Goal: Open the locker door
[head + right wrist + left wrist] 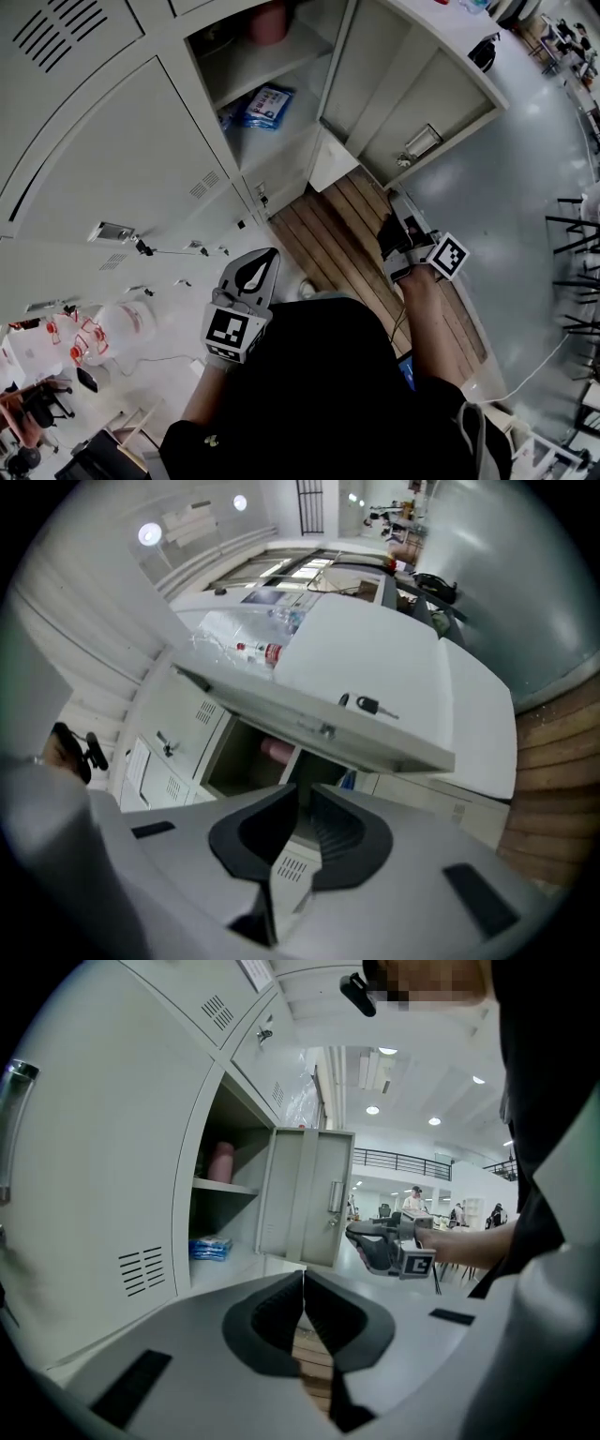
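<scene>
The grey locker door (412, 84) stands swung wide open, and its latch (422, 141) shows on the inner face. The open compartment holds a blue packet (262, 105) on the lower shelf and a pink thing (269, 23) above it. My right gripper (392, 230) hovers just below the door's free edge, shut, with nothing between its jaws. In the right gripper view (302, 794) it looks up at the door (375, 667), which has a key (367, 705) in its lock. My left gripper (251, 272) hangs shut and empty in front of the closed lockers. The left gripper view (303, 1277) shows the door (305, 1194) and the right gripper (354, 1233).
A slatted wooden platform (375, 244) lies on the floor under the right gripper. Keys hang from neighbouring closed lockers (141, 246). Plastic bags (103, 328) sit at the lower left, and dark chairs (572, 244) stand at the right. Bottles (258, 651) lie on top of the lockers.
</scene>
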The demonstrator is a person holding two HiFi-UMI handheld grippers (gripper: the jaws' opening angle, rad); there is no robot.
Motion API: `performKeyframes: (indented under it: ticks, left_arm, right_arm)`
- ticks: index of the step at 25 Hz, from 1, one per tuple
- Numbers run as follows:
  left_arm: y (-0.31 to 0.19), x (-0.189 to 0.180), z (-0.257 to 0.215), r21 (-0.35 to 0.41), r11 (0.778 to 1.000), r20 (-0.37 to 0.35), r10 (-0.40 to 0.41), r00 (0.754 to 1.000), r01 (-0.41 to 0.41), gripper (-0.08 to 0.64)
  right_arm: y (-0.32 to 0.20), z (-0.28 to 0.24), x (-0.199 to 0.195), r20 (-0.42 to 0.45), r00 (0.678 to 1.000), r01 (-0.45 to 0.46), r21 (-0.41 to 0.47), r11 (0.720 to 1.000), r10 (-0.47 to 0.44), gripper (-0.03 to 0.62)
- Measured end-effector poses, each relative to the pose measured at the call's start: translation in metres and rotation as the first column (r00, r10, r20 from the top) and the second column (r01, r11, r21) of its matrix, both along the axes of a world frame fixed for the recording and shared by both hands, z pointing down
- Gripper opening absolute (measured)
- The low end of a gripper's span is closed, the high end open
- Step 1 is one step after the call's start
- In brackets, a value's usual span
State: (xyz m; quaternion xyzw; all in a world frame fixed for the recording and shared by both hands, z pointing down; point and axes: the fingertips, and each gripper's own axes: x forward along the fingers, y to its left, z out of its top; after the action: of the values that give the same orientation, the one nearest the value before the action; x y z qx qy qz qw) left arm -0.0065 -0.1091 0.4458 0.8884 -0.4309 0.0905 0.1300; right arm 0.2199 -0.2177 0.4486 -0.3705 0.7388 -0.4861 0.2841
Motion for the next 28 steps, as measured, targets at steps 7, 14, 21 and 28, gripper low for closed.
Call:
performKeyframes:
  ticks: [7, 14, 21, 28]
  left_arm:
    - [0.002, -0.011, -0.004, 0.004, 1.000, -0.023, -0.007, 1.000, 0.007, 0.023]
    - [0.002, -0.022, -0.008, 0.019, 1.000, -0.030, -0.021, 0.999, 0.022, 0.023]
    - [0.002, -0.028, -0.012, 0.033, 0.999, -0.039, -0.024, 0.999, 0.025, 0.023]
    - [0.005, -0.031, -0.013, 0.035, 0.999, -0.049, -0.025, 0.998, 0.027, 0.023]
  right_arm:
    - [0.027, -0.013, -0.094, -0.263, 0.945, 0.224, 0.082, 0.971, -0.196, 0.054]
    - [0.046, -0.015, -0.147, -0.451, 0.859, 0.338, 0.140, 0.931, -0.244, 0.054]
    - [0.069, -0.016, -0.184, -0.623, 0.750, 0.441, 0.221, 0.870, -0.222, 0.054]
    - [0.080, -0.019, -0.197, -0.719, 0.676, 0.485, 0.273, 0.831, -0.158, 0.054]
